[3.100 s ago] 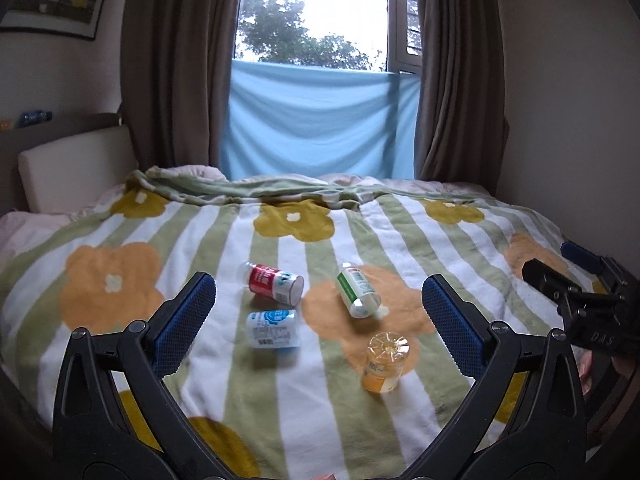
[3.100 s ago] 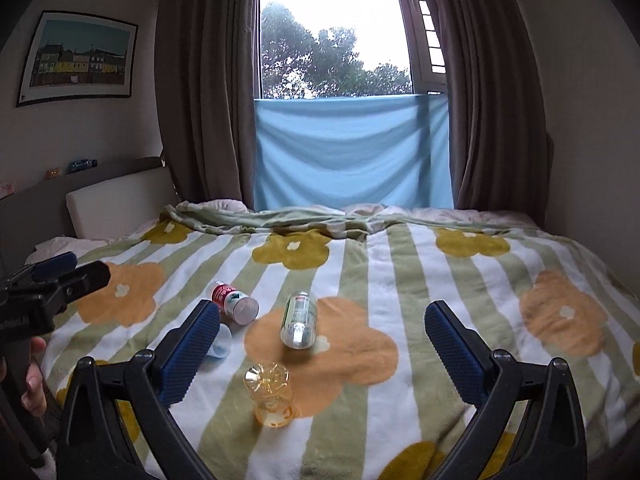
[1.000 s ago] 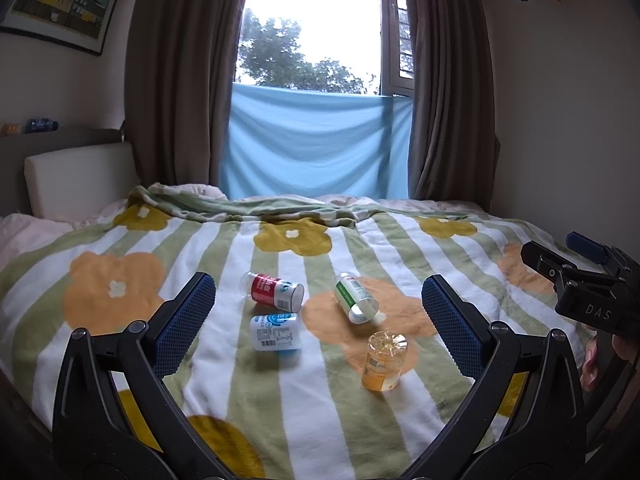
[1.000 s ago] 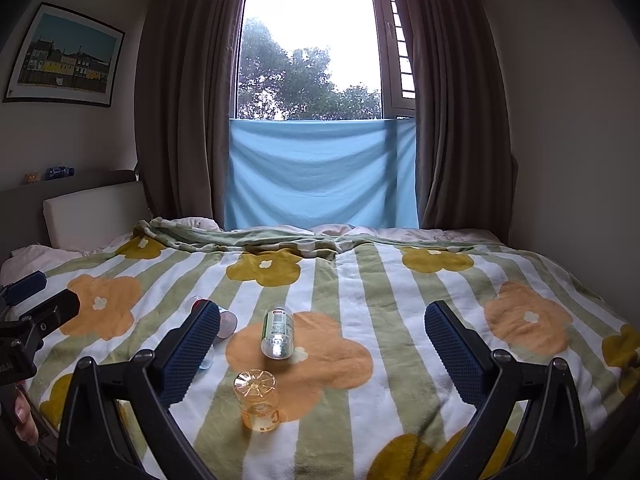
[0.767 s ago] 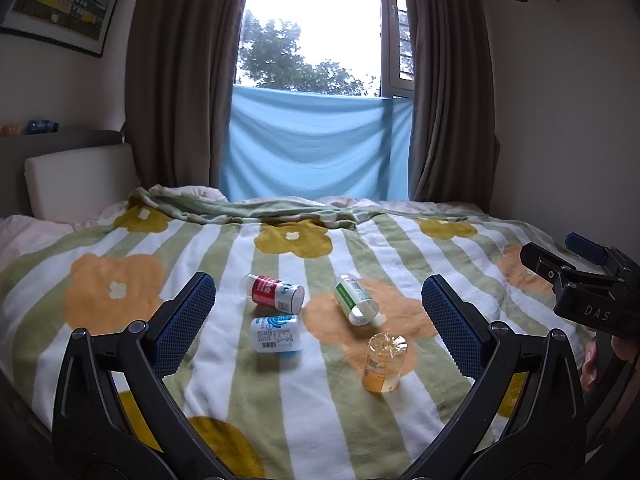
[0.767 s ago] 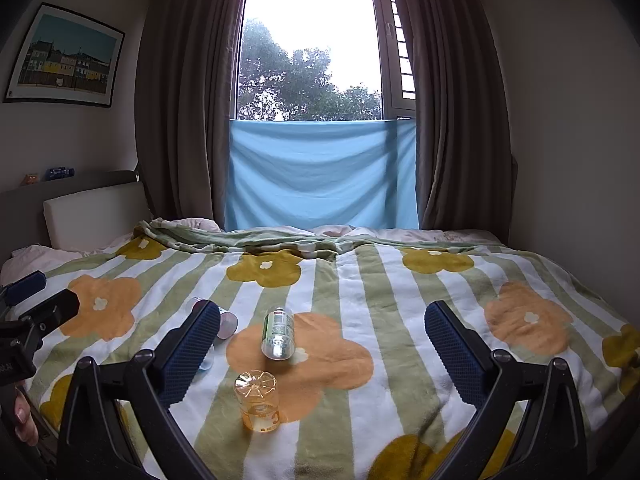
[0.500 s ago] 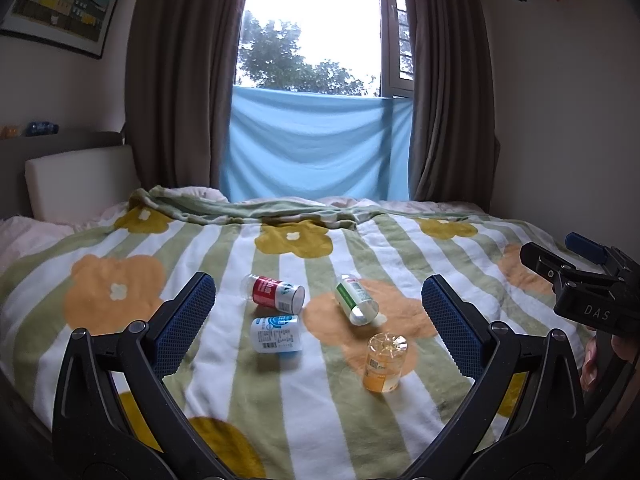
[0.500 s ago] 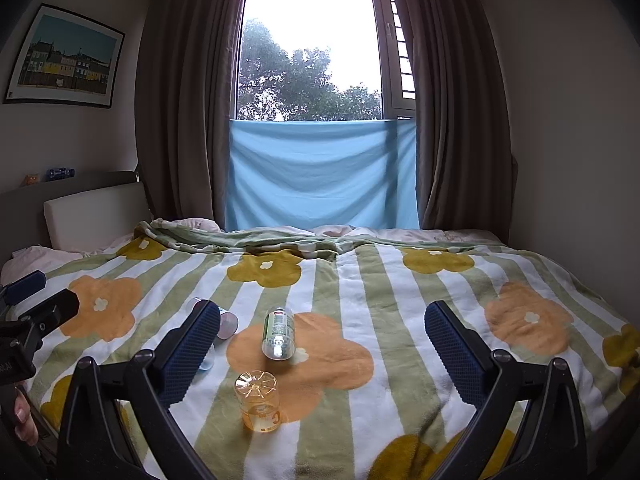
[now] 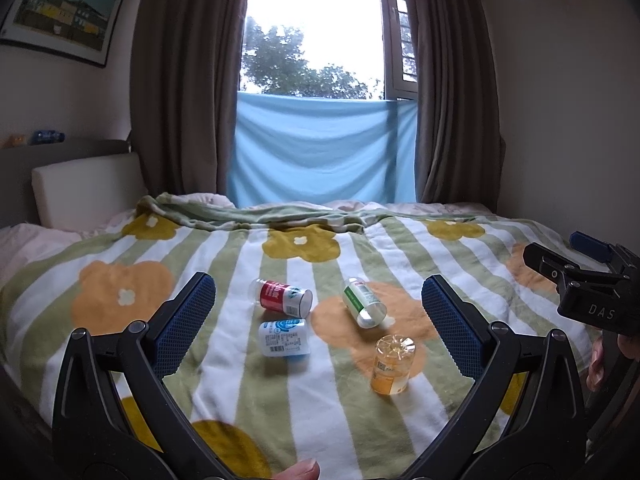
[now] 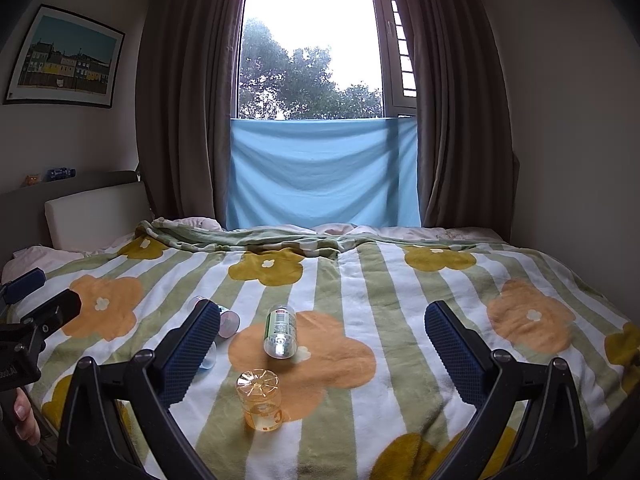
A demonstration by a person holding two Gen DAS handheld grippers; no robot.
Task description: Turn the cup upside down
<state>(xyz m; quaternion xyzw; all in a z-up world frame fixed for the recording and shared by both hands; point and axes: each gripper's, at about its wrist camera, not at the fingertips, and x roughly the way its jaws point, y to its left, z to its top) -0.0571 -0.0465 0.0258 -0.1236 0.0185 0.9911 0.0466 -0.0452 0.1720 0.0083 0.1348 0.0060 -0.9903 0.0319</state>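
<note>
Orange cup (image 10: 262, 402) base-up on bed (image 10: 400, 300), looks flipped already. Both hand-held grippers, left (image 9: 318, 322) & right (image 10: 320, 350), spread wide, empty. We just verify.

In the right wrist view, the right gripper (image 10: 318, 332) partly hides two bottles (image 10: 224, 322).

Fleecy matt blanket (image 9: 224, 364) – clear glossy plastic cup (image 9: 392, 364) – blue knurled pads (image 10: 188, 352).
</note>
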